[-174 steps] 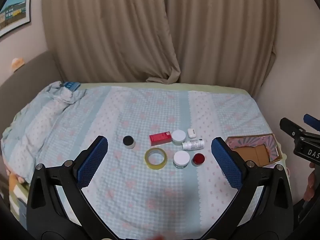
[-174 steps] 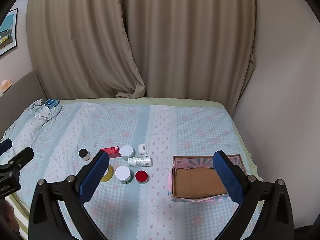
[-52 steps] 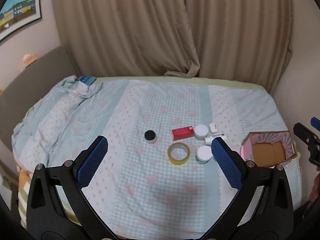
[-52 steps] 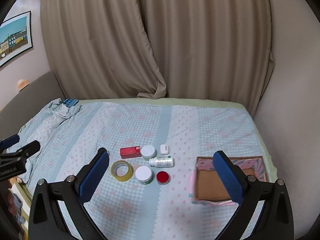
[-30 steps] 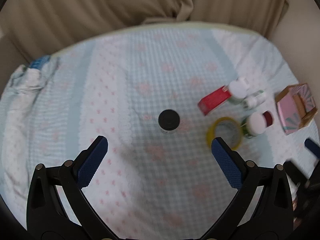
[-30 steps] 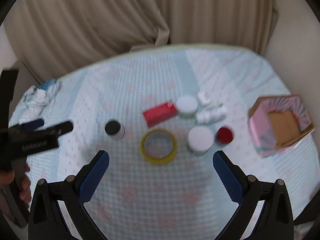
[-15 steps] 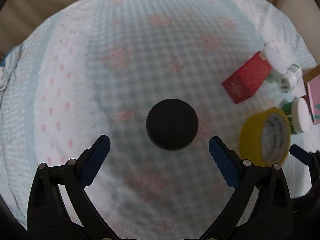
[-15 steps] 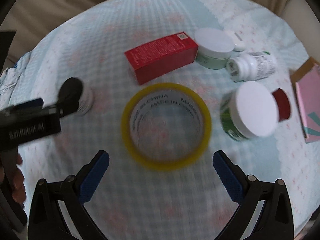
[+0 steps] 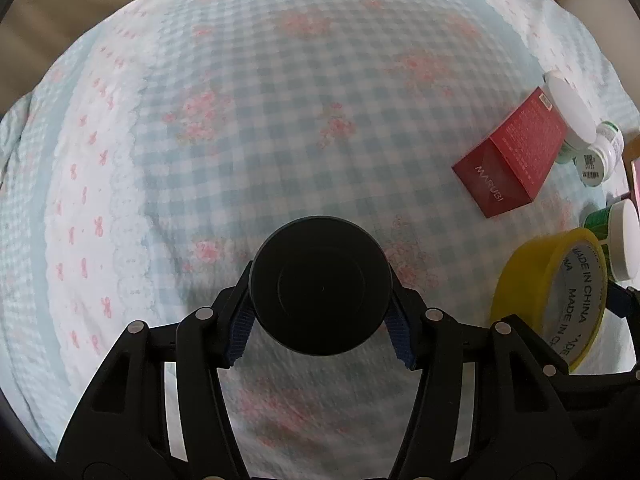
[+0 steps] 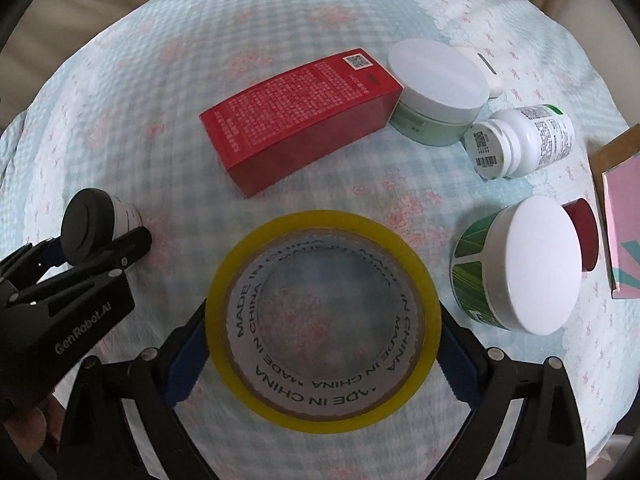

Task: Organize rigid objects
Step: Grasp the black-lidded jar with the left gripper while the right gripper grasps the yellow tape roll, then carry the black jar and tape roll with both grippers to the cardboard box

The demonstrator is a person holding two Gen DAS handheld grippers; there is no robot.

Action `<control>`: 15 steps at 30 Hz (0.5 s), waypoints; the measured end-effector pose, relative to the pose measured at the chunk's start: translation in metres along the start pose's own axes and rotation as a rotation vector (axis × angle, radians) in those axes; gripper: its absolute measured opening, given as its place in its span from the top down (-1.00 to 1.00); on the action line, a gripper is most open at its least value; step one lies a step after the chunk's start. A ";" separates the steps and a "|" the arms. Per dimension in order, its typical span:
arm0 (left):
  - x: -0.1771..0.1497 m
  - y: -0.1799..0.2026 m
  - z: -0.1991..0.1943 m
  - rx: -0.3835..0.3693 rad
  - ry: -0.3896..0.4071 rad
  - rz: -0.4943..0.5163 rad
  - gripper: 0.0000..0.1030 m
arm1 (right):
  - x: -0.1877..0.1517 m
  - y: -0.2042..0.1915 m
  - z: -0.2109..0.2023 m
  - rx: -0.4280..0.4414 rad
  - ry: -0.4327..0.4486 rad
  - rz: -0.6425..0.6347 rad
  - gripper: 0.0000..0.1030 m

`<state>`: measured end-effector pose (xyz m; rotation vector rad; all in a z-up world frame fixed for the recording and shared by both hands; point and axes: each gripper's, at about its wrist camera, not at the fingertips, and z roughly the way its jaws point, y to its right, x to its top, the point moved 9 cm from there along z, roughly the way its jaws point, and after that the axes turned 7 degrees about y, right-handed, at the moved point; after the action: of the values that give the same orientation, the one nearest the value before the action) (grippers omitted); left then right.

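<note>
My left gripper [image 9: 320, 330] is shut on a small black-lidded jar [image 9: 320, 284] standing on the checked bedspread [image 9: 280, 100]; the jar also shows in the right wrist view [image 10: 100, 220] between the left fingers. My right gripper [image 10: 324, 360] is shut on a yellow tape roll [image 10: 324, 364] lying flat; its blue pads [image 10: 186, 364] press the roll's sides. The roll shows at the right in the left wrist view [image 9: 552, 292].
A red box [image 10: 300, 116], a pale green white-lidded jar [image 10: 436, 92], a white pill bottle on its side [image 10: 520, 140], a green white-lidded jar [image 10: 520, 272], a small red lid [image 10: 582, 232] and a small white case [image 10: 486, 64] lie close by. A pink cardboard box [image 10: 624, 220] stands at the right.
Both grippers have come down and closed: the left onto the black-lidded jar, the right onto the yellow tape roll. Half a second ago both were open above them.
</note>
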<state>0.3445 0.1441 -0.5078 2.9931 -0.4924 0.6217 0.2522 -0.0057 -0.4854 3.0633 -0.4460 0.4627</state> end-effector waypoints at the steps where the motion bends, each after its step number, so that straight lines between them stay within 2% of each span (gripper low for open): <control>1: -0.001 0.000 -0.001 -0.001 0.002 -0.008 -0.03 | 0.000 0.001 -0.001 0.002 -0.004 0.004 -0.89; 8: -0.004 -0.016 -0.033 0.016 0.033 -0.027 -0.03 | -0.004 0.010 -0.020 0.035 -0.008 0.033 -0.89; 15: 0.004 -0.026 -0.089 0.031 0.078 -0.034 -0.03 | 0.001 0.020 -0.078 0.075 0.036 0.030 -0.89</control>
<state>0.3227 0.1775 -0.4235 2.9856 -0.4302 0.7466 0.2254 -0.0210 -0.4114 3.1179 -0.4848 0.5477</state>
